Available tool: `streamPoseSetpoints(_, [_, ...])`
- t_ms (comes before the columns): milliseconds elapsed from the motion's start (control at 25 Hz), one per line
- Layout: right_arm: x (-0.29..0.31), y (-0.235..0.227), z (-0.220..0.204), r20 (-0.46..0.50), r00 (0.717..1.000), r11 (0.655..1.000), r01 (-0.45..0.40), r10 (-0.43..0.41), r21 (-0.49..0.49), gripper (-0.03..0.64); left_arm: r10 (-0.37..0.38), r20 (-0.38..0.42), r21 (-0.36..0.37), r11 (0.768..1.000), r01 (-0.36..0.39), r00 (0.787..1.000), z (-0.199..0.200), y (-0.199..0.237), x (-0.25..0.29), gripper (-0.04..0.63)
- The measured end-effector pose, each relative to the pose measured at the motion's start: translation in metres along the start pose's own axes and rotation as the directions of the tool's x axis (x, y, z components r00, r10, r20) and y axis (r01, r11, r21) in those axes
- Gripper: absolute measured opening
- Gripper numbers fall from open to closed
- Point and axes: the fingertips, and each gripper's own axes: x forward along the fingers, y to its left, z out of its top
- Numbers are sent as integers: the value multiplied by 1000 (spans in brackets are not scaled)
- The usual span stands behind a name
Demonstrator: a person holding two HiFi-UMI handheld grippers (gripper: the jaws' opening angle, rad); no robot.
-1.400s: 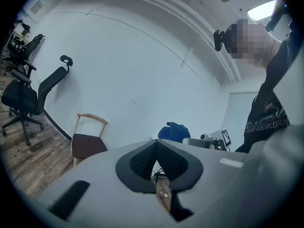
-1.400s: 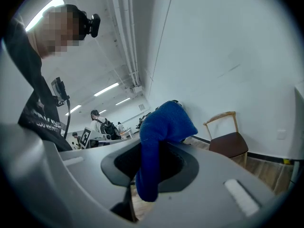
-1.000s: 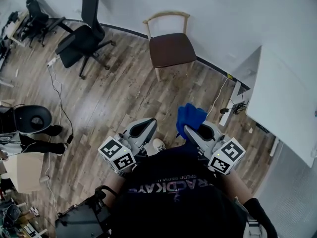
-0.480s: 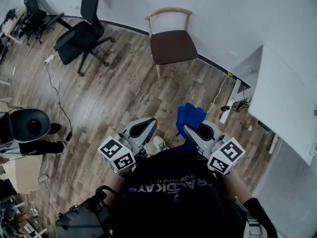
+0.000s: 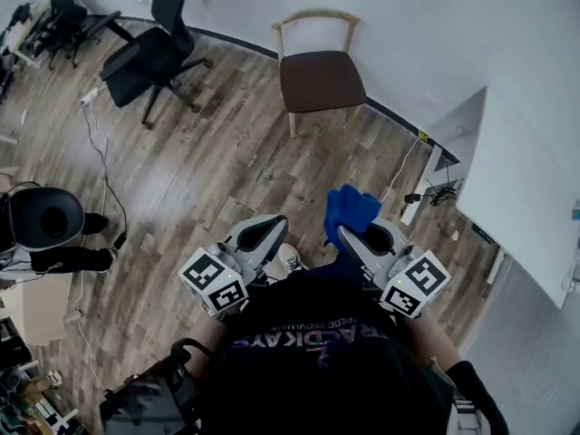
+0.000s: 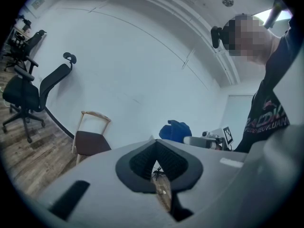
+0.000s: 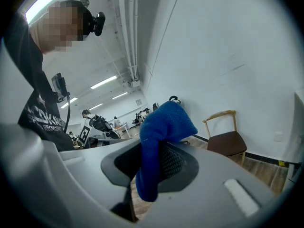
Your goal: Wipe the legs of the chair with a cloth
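The right gripper (image 5: pixel 361 236) has its jaws clamped on one blue cloth (image 5: pixel 350 208), which sticks up past them. The left gripper (image 5: pixel 263 234) has its jaws drawn together with nothing between. One wooden chair (image 5: pixel 317 78) with a brown seat stands at the floor's far edge against the wall, well apart from both grippers, with bare plank floor (image 5: pixel 208 170) between. Two black office chairs (image 5: pixel 149 57) stand to its left. One white desk (image 5: pixel 530 188) is at the right, with cables (image 5: pixel 405 181) on the floor beside it.
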Motion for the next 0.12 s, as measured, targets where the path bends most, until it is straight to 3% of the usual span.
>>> streamPoseSetpoints(120, [4, 3, -3, -16, 1000, 1000, -13, 13, -5, 84, 23, 21, -27, 999, -22, 1000, 2, 7, -8, 3])
